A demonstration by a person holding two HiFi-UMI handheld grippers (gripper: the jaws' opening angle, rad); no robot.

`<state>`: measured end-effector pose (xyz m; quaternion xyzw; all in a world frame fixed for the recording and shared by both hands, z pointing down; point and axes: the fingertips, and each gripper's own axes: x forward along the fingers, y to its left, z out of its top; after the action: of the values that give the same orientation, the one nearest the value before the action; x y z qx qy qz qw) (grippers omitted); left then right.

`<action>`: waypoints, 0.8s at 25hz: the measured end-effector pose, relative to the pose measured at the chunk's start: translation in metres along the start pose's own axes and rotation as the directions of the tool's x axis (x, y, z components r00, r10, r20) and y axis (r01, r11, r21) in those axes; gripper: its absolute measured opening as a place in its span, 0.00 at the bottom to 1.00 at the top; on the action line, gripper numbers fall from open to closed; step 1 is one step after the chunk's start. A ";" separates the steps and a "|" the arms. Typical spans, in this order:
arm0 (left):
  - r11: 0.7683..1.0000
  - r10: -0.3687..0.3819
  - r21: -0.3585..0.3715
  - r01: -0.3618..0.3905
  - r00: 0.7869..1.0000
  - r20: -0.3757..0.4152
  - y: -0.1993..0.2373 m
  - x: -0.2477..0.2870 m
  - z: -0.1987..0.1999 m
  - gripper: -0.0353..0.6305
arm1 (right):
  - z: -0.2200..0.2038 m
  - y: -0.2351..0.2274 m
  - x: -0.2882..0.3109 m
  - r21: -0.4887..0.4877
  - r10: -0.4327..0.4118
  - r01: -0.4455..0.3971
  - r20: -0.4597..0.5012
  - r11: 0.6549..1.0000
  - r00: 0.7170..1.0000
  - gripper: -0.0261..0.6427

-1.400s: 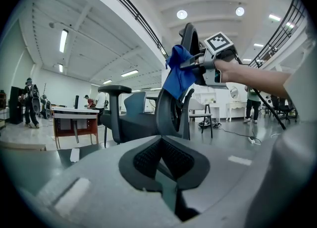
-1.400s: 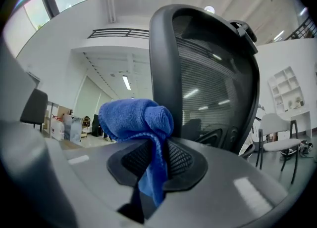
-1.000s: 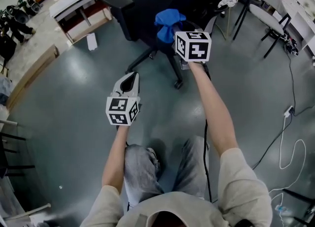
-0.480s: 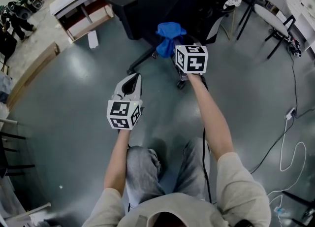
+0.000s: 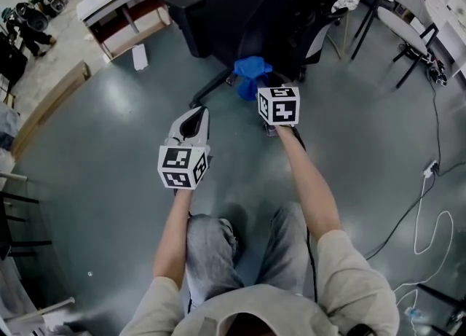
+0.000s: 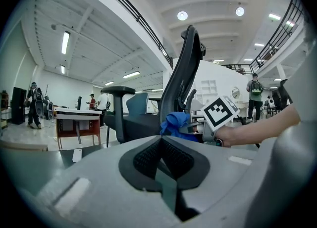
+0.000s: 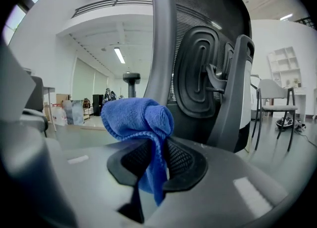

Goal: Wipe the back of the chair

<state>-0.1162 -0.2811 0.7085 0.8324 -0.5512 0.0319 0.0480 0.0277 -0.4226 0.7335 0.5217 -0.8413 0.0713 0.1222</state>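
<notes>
A: Entry one, cloth?
B: Cloth, blue, bunched. Clamped in the fingers of the right gripper. Upper centre of the head view, low against the chair back. Whether it touches the mesh: cannot tell.
A: Entry two, left gripper?
B: Left gripper, fingers together, nothing between them. Left of centre, over the floor, apart from the chair back.
A: Step in hand?
B: Judged: a wiping pass, low on the chair back. Next move calls for pressing the cloth flat to the surface and sweeping across unwiped areas, grip kept firm.
</notes>
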 end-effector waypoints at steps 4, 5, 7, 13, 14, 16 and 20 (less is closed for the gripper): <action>1.000 0.005 0.004 -0.005 1.000 -0.001 -0.004 -0.001 0.003 0.06 | -0.024 0.004 -0.014 -0.002 0.012 -0.012 -0.021 1.000 1.000 0.14; 1.000 0.009 0.005 -0.009 1.000 -0.001 -0.005 -0.003 0.004 0.06 | -0.028 0.005 -0.021 0.003 0.013 -0.013 -0.020 1.000 1.000 0.14; 1.000 0.016 0.005 -0.016 1.000 0.000 -0.007 -0.007 0.006 0.06 | -0.033 0.004 -0.036 0.015 0.013 -0.012 -0.012 1.000 1.000 0.14; 0.999 0.029 0.021 -0.030 0.999 0.015 -0.019 -0.019 0.018 0.06 | -0.034 0.007 -0.091 0.014 0.012 -0.013 0.052 1.000 0.999 0.14; 0.999 0.031 0.022 -0.031 0.999 0.018 -0.021 -0.021 0.019 0.06 | -0.031 0.007 -0.100 0.010 0.013 -0.014 0.065 1.000 0.998 0.14; 0.999 0.031 0.023 -0.032 0.999 0.024 -0.026 -0.026 0.023 0.06 | -0.022 0.009 -0.119 -0.004 0.019 -0.019 0.096 1.000 0.995 0.14; 0.999 0.029 0.025 -0.030 0.999 0.028 -0.031 -0.036 0.026 0.06 | -0.004 0.012 -0.152 -0.014 0.025 -0.023 0.158 1.000 0.987 0.14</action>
<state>-0.1015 -0.2394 0.6775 0.8251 -0.5636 0.0281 0.0290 0.0821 -0.2853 0.6945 0.5149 -0.8550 0.0259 0.0574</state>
